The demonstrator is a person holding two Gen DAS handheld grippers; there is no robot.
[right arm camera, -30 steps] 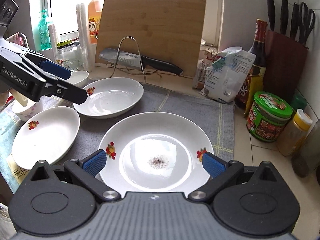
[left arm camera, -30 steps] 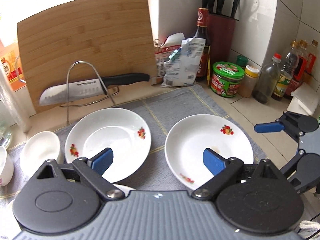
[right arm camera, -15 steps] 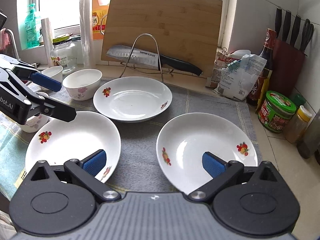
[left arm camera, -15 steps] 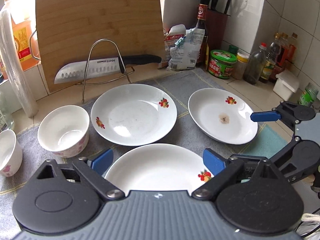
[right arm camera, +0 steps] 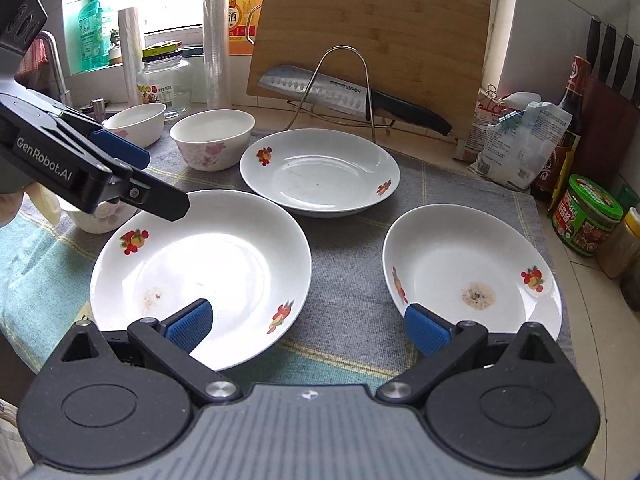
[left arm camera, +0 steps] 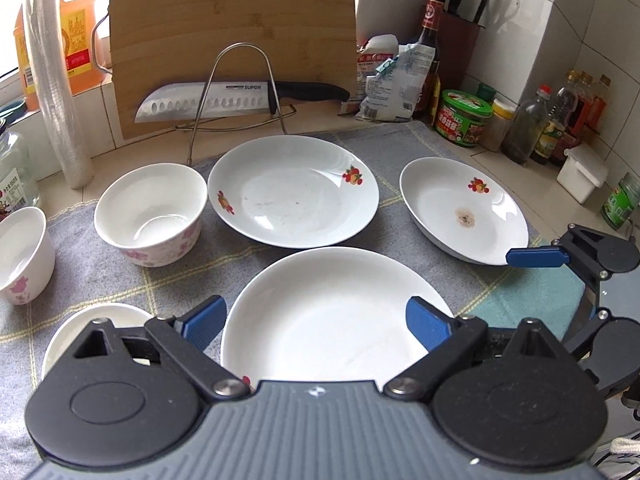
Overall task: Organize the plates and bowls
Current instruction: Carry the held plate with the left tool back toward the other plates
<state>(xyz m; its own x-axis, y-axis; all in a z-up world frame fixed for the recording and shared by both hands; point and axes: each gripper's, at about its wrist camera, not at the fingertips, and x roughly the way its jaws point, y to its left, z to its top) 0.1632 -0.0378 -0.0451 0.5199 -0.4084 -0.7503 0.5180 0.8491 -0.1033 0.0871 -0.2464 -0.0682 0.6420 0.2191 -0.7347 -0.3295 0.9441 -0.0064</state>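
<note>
Three white fruit-print plates lie on a grey cloth (left arm camera: 400, 136): a near one (left arm camera: 332, 316), a far middle one (left arm camera: 292, 190) and a right one with a brown stain (left arm camera: 460, 208). In the right wrist view they are the near left plate (right arm camera: 200, 272), the far plate (right arm camera: 320, 172) and the right plate (right arm camera: 472, 276). Two flowered bowls (left arm camera: 152, 212) (left arm camera: 22, 252) stand at the left, with a third dish (left arm camera: 96, 320) under my left finger. My left gripper (left arm camera: 316, 322) is open above the near plate. My right gripper (right arm camera: 308, 326) is open between the near and right plates.
A bamboo cutting board (left arm camera: 232, 32) and a knife on a wire rack (left arm camera: 240, 96) stand at the back. Bags, a sauce bottle, a knife block (left arm camera: 460, 40), a green-lidded jar (left arm camera: 462, 118) and bottles line the right wall. A glass jar (right arm camera: 164, 80) and rolls stand by the window.
Both grippers have pulled back and up, so more dishes show. The left view has shifted from the two far plates to over the near plate. Both stay open.
</note>
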